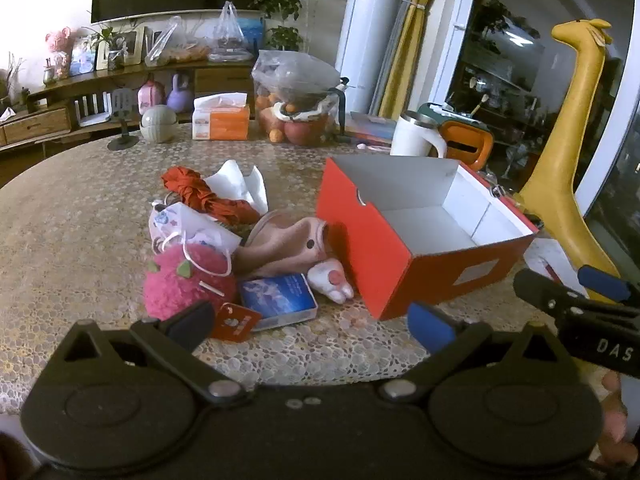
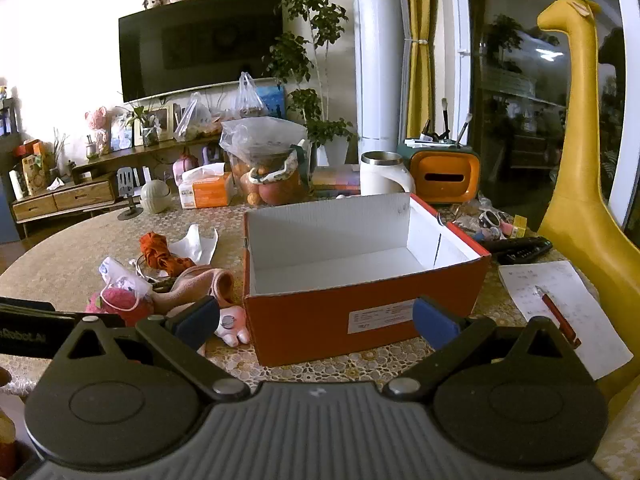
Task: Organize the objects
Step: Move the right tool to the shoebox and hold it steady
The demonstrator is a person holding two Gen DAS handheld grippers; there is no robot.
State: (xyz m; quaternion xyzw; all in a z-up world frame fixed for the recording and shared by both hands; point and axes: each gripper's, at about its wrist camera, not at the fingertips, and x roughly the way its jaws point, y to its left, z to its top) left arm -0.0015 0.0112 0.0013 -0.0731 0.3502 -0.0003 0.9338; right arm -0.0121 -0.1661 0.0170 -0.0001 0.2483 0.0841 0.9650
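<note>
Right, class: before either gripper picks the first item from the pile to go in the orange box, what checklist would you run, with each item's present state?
1. Orange box open, nothing seen inside: ok.
2. Left gripper open, holding nothing: ok.
3. Right gripper open, holding nothing: ok.
4. Blue card box lies unobstructed at the pile's near edge: ok.
5. Pink fuzzy toy free of the white mask: not ok, a strap lies over it.
6. Pile's hidden contents: cannot tell.
</note>
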